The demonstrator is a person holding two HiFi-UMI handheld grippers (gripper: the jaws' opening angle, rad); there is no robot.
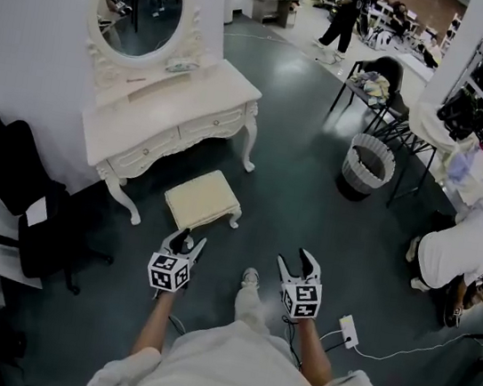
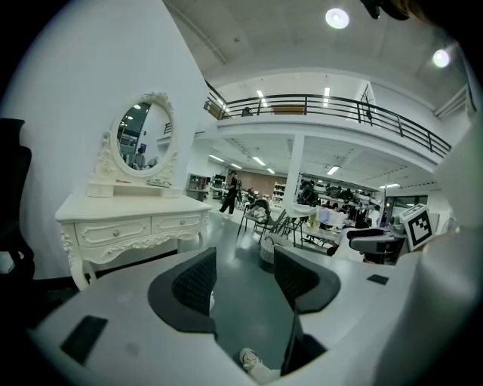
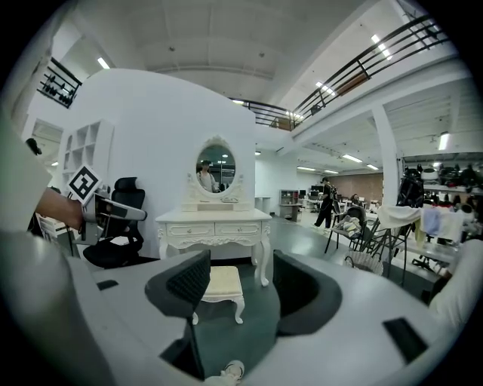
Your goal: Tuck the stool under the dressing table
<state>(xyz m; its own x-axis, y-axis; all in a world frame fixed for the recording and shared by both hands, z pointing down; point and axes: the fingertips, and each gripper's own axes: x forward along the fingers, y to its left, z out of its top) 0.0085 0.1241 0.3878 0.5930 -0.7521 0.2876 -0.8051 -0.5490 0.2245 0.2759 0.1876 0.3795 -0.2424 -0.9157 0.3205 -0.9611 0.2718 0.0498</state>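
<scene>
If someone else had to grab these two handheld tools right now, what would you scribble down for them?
Left gripper: jaws open, empty.
Right gripper: jaws open, empty.
Stool: on the floor in front of the dressing table, fully outside it, ahead of both grippers, untouched.
Done: nothing yet.
Left: reach the Stool and push it in under the dressing table.

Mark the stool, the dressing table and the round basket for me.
stool (image 1: 202, 198), head view, middle of its seat top.
dressing table (image 1: 173, 107), head view, bare tabletop.
basket (image 1: 354, 176), head view, its outer wall.
</scene>
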